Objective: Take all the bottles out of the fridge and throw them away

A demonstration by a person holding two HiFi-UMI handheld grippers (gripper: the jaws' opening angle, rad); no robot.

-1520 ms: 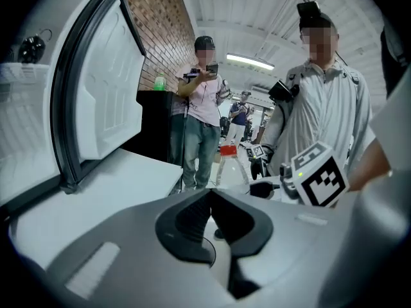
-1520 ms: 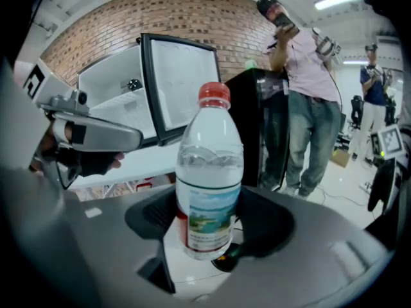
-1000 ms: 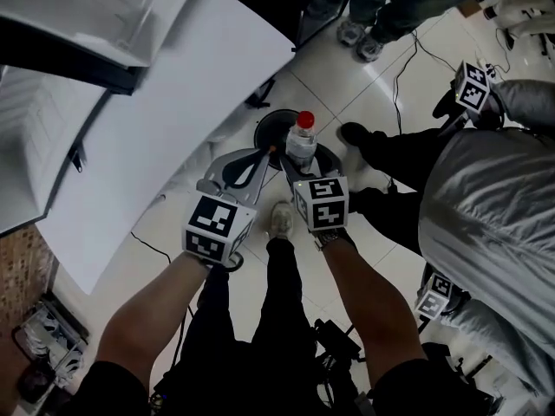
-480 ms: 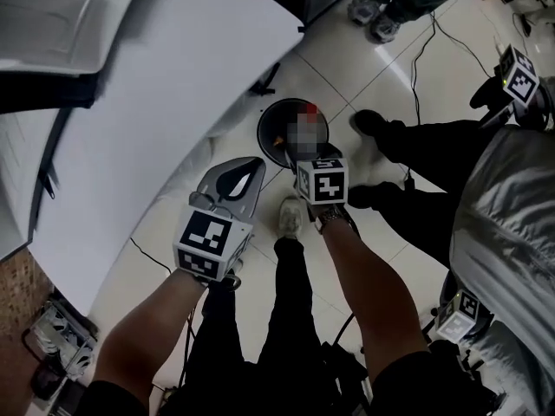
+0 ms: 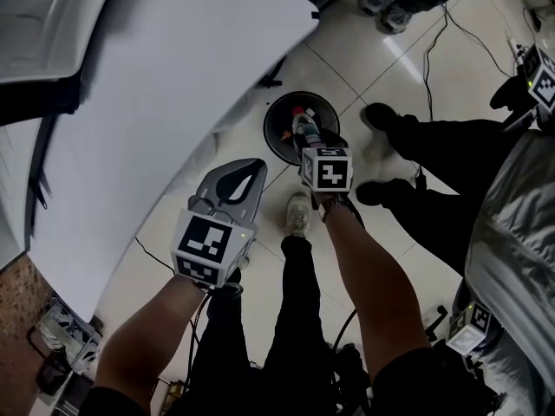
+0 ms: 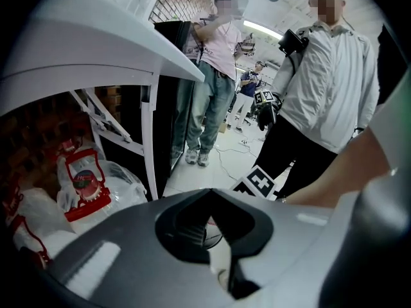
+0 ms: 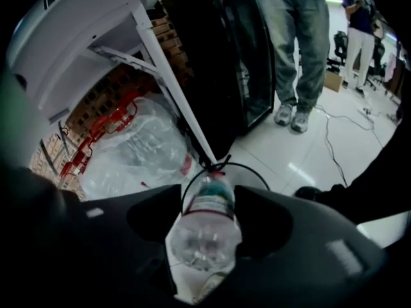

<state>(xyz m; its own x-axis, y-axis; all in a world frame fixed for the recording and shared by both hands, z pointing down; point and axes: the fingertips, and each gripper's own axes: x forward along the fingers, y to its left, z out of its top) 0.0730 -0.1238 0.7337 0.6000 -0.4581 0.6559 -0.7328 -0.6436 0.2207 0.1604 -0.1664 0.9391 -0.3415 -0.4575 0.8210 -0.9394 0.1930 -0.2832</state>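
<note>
Right gripper (image 5: 312, 143) clamps a clear plastic bottle (image 7: 204, 226) by its rounded base, with the neck tipped down over the round black bin (image 5: 279, 115). Print on the bottle's teal label band is too blurred to read. Left gripper (image 5: 247, 173) hangs nearby, smooth grey jaws together on nothing. What lies inside the bin is too dark to make out.

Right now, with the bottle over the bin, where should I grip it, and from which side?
Grip the bottle across its round lower body, coming from the base end, as the right gripper does now. Its jaws close on opposite sides of the body, and the cap end points away toward the bin, so it should drop neck first.
</note>
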